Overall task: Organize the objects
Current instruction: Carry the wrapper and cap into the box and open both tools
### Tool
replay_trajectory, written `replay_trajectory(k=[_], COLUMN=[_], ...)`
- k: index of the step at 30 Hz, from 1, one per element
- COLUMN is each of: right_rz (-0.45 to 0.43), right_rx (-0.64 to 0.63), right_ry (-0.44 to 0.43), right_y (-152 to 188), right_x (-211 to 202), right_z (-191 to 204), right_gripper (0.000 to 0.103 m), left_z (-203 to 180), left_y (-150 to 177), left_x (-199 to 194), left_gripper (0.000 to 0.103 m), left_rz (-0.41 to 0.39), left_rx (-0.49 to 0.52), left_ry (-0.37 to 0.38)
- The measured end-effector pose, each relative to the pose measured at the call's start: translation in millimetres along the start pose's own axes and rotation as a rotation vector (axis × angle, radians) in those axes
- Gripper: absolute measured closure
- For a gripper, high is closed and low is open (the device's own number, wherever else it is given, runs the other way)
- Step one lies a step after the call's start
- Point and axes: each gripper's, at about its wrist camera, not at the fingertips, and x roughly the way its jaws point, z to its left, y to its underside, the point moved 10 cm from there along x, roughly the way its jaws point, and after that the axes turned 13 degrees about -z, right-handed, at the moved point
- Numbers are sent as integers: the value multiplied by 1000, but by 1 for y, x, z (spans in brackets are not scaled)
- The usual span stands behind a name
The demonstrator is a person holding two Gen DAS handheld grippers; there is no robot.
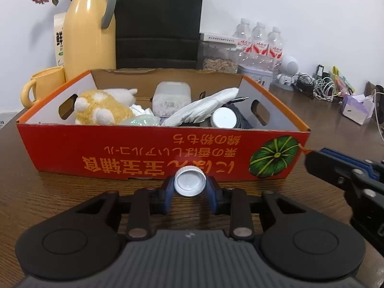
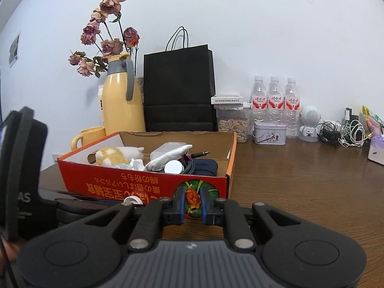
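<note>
Along the wall at the back of the brown wooden worktop [image 2: 300,180] stands a yellow thermos jug [image 2: 121,100] with a grey handle, dried pink roses [image 2: 105,38] rising behind it. A yellow mug [image 2: 90,135] sits just beside the jug's base. Next to the jug is an upright black paper bag [image 2: 178,91] with cord handles. To its right stands a clear canister [image 2: 232,124] partly filled with pale seeds (its white lid is shut), then a small printed tin [image 2: 270,133] in front of three water bottles [image 2: 274,103] with red labels. Further right stand a white robot-shaped figure [image 2: 310,122] and a tangle of black and white cables [image 2: 345,134].
</note>
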Motion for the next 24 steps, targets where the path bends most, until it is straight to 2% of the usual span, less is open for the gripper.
replay_trajectory(k=[10,14,24], right_rz=[11,-18,-31], right_rx=[-7,-21,-80], right_ry=[2,-16,-58], right_y=[4,1,-4], right_x=[2,0,3], right_z=[1,6,34], right_gripper=[91,91,91], left_z=[7,15,42], left_y=[-5,-8,-43], left_x=[-22,-34,-53], left_gripper=[73,73,73], left_rz=[-45,-67,-185], left_rx=[-29,-47,-59], left_ry=[33,43,43])
